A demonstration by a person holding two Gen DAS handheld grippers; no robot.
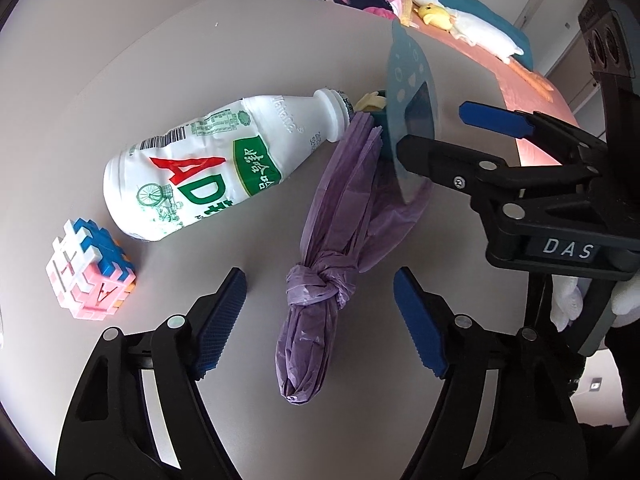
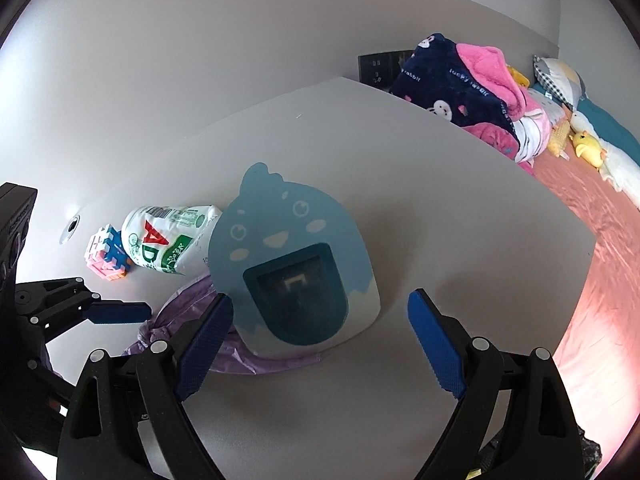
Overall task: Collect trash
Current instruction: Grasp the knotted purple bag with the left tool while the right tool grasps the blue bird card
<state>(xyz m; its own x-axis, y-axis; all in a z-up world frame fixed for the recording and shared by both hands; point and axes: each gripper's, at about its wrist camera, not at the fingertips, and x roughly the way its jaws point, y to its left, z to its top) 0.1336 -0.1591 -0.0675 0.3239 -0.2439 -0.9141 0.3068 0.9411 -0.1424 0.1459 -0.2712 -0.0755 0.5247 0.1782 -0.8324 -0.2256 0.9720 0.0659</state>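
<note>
A knotted purple plastic bag [image 1: 320, 264] lies on the grey table [image 1: 240, 40], between the open fingers of my left gripper [image 1: 320, 316]. A crumpled white "AD" milk bottle [image 1: 208, 160] lies on its side to the left of the bag. A blue bird-shaped desktop bin [image 2: 292, 264] stands on the bag's far end [image 2: 188, 300]; it also shows edge-on in the left wrist view [image 1: 412, 120]. My right gripper [image 2: 320, 336] is open just in front of the bin, and it shows in the left wrist view [image 1: 440, 132].
A pink, white and blue puzzle cube [image 1: 90, 274] sits left of the bottle. A bed with a pink sheet [image 2: 600, 260], blankets and plush toys [image 2: 588, 148] runs along the table's right edge. A wall socket panel [image 2: 376, 68] is behind the table.
</note>
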